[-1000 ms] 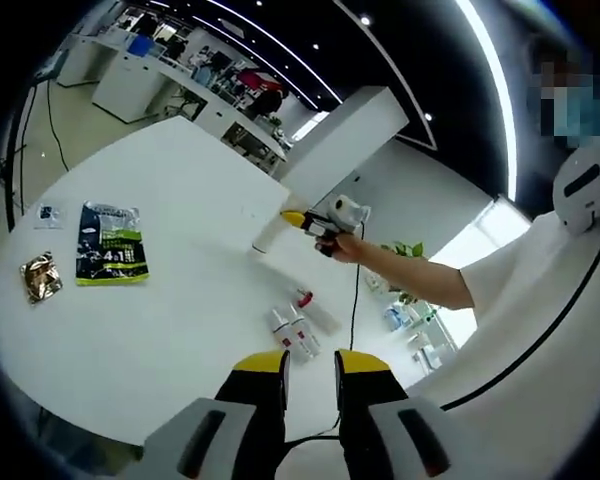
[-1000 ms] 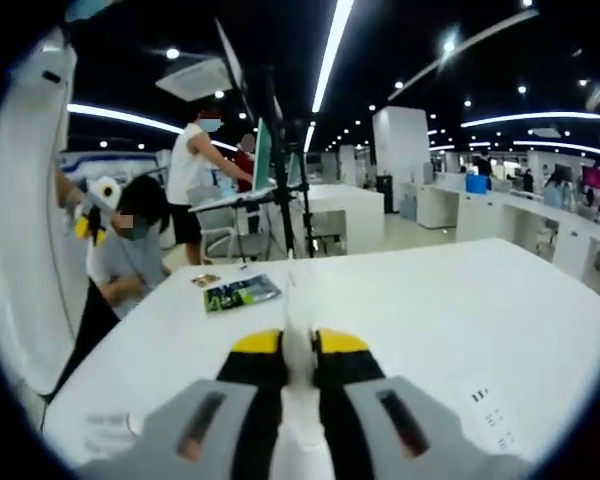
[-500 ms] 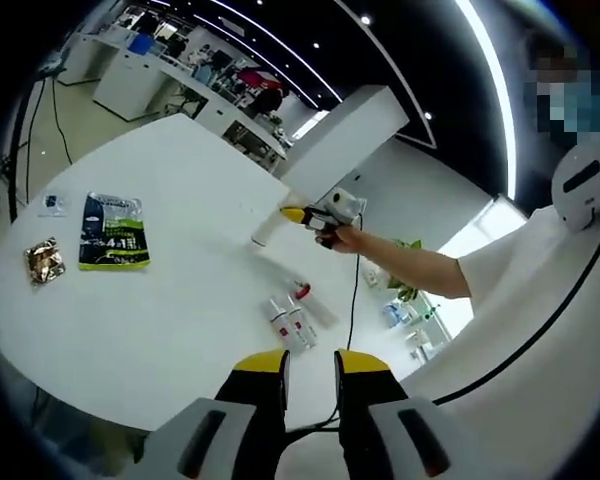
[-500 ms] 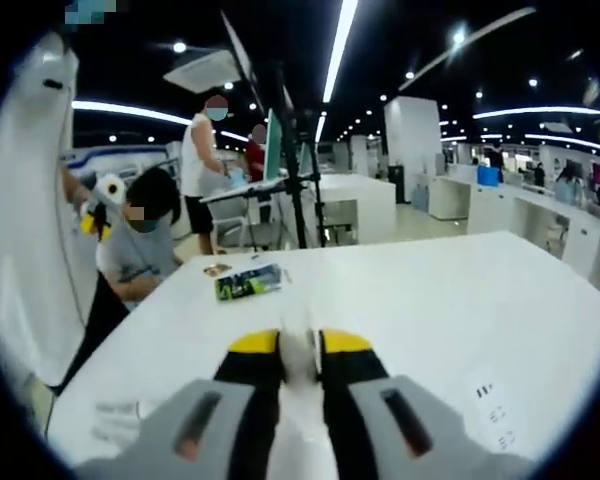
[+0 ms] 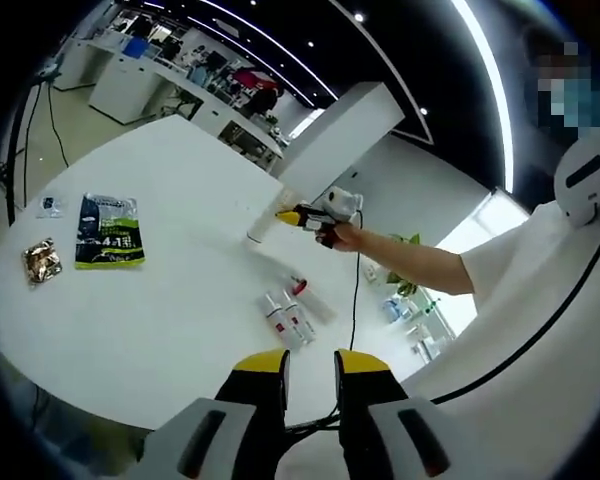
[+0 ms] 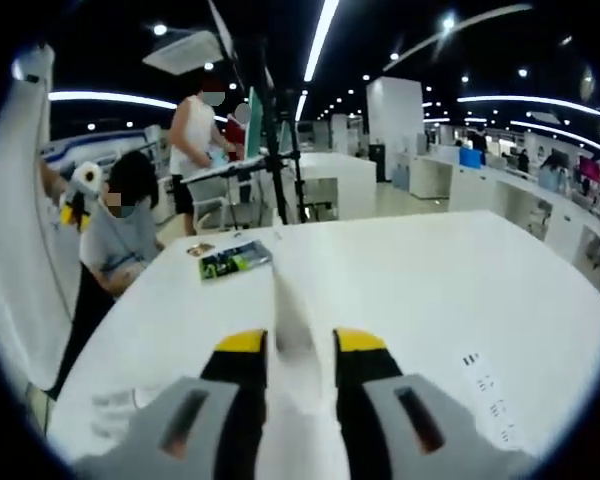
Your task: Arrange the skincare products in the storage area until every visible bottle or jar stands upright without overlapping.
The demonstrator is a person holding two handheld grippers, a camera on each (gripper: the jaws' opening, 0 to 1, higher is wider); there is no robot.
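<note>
In the left gripper view my right gripper (image 5: 286, 214) reaches over the white table (image 5: 180, 300) with a white tube (image 5: 261, 228) hanging from its tip, the tube's lower end at the tabletop. In the right gripper view that tube (image 6: 288, 325) stands between my right jaws, which are spread a little wider than it. Two small white bottles (image 5: 285, 320) lie side by side on the table, and a red-capped bottle (image 5: 302, 290) lies just beyond them. My left gripper (image 5: 311, 362) is open and holds nothing, well short of the bottles. It also appears far left as the left gripper (image 6: 74, 212).
A green-and-black packet (image 5: 108, 233), a gold foil packet (image 5: 41, 263) and a small card (image 5: 48, 207) lie at the table's left. A printed label (image 6: 485, 395) lies on the table to the right. People sit and stand behind the far table edge by a tripod (image 6: 280, 150).
My right jaws have spread apart around the white tube, which had been pinched tight before. The tube has come down slightly toward the table. Both views shifted a little.
</note>
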